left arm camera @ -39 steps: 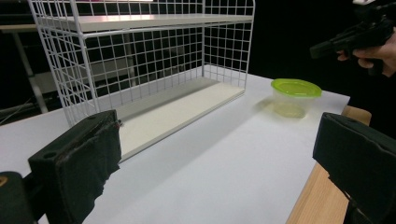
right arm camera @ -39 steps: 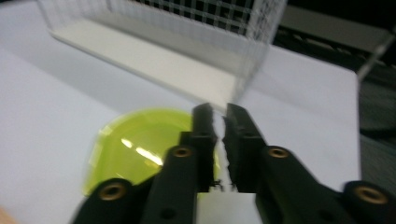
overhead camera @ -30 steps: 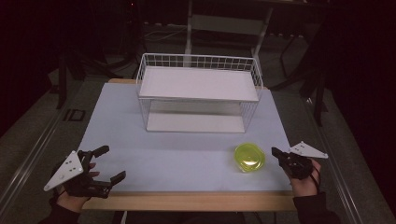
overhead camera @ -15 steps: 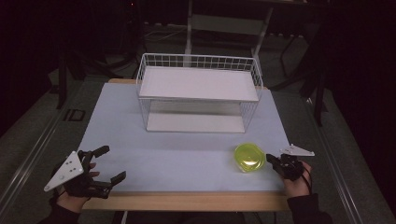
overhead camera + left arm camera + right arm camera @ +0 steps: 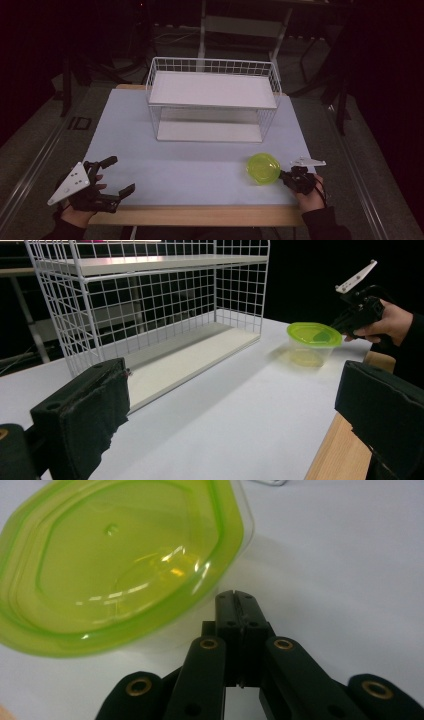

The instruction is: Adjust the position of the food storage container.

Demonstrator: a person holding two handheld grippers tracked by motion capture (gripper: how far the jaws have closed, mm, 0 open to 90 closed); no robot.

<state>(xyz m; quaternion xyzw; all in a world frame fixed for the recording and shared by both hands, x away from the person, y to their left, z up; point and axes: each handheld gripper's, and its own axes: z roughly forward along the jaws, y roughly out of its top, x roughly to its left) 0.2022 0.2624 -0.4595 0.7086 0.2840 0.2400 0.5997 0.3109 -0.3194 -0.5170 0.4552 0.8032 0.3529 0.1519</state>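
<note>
A clear tub with a lime-green lid (image 5: pixel 263 168) stands on the white tabletop (image 5: pixel 190 170) at the front right. My right gripper (image 5: pixel 283 176) is shut just to its right, its tips close to the tub's side. In the right gripper view the two jaws are pressed together (image 5: pixel 236 600) with nothing between them, right under the lid's rim (image 5: pixel 120 555). My left gripper (image 5: pixel 121 174) is open near the front left edge with nothing in it. The left gripper view shows its wide-apart jaws (image 5: pixel 235 415), the tub (image 5: pixel 313 337) and the right gripper (image 5: pixel 345 322) beyond.
A white wire rack with two shelves (image 5: pixel 212 90) stands at the back middle of the table, and up close in the left gripper view (image 5: pixel 150 315). A wooden strip (image 5: pixel 200 216) runs along the front edge. Dark floor surrounds the table.
My right gripper has sunk and moved left, from a gap away to right beside the green-lidded tub. The left gripper and the tub have kept still.
</note>
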